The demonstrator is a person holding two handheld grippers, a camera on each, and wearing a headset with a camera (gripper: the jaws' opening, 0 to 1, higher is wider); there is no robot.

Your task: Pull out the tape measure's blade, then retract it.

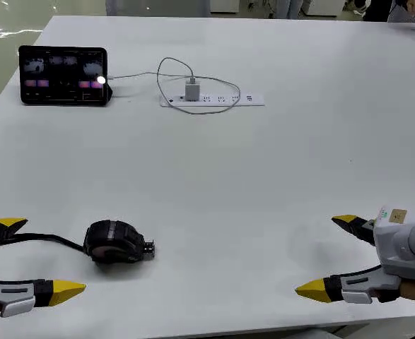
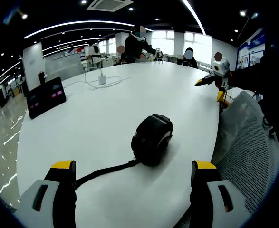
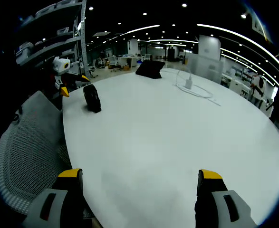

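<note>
A black tape measure (image 1: 114, 242) lies on the white table (image 1: 264, 162) near the front left, its black wrist strap (image 1: 48, 240) trailing left. The blade is fully inside; just the metal hook (image 1: 149, 247) pokes out on its right. My left gripper (image 1: 34, 258) stands open to the left of it, yellow fingertips on either side of the strap. In the left gripper view the tape measure (image 2: 151, 137) sits ahead between the jaws of my left gripper (image 2: 133, 170). My right gripper (image 1: 334, 256) is open at the front right, far from the tape; its own view has the tape measure (image 3: 92, 98) at the far left and my right gripper (image 3: 140, 176) empty.
At the back left stands a dark tablet (image 1: 63, 75), with a white power strip (image 1: 214, 99), charger and looped cable beside it. A mesh chair (image 2: 248, 142) sits close to the table's front edge. People stand at the far end of the room.
</note>
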